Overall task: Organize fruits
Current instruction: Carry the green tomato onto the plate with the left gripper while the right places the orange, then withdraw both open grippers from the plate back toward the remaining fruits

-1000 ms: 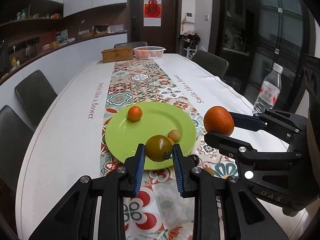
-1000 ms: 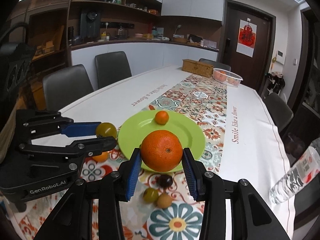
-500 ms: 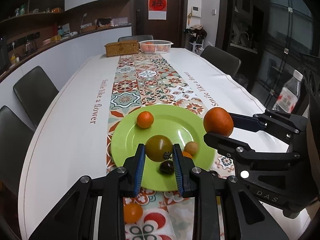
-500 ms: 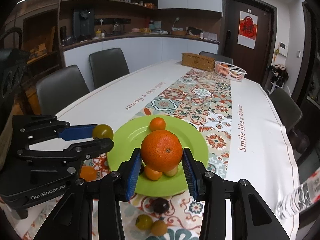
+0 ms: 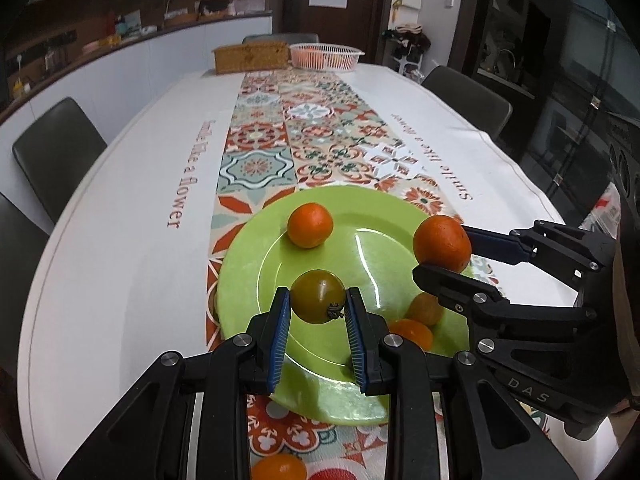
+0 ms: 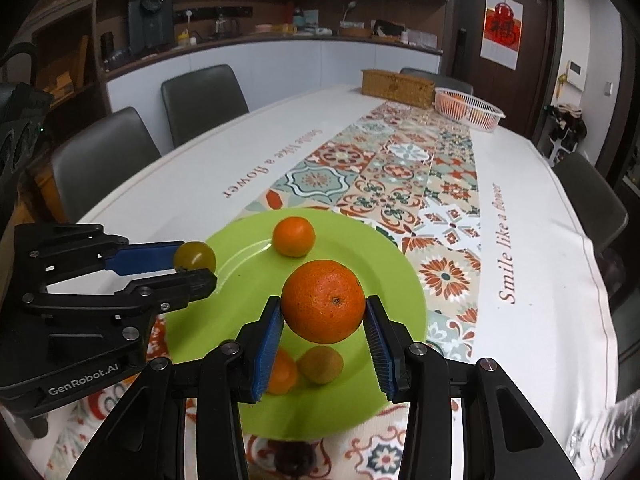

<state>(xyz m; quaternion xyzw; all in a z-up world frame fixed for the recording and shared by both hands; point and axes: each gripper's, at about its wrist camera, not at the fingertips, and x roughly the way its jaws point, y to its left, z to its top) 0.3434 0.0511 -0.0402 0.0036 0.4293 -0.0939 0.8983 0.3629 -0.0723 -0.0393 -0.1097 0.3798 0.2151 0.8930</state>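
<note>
**Operator:** What should I watch for, starting at the left?

**Manual:** Your left gripper (image 5: 318,312) is clamped on the green tomato (image 5: 318,296), held above the near half of the green plate (image 5: 248,248). The fruit is round and smooth, and the pads appear to grip it only at its sides. If you release it from this height, it is likely to roll off the shallow rim onto the table runner (image 5: 256,160).

**Operator:** And in the middle?

**Manual:** One small orange (image 5: 310,225) rests on the far side of the plate, and two small orange fruits (image 6: 304,368) lie near its front edge. A dropped fruit may strike them and scatter them.

**Operator:** The right side?

**Manual:** Your right gripper (image 6: 322,320) is clamped on the large orange (image 6: 322,300), above the plate's centre. The two grippers are near each other; if you lower both at once, their fingers may collide. Set one fruit down first.
</note>
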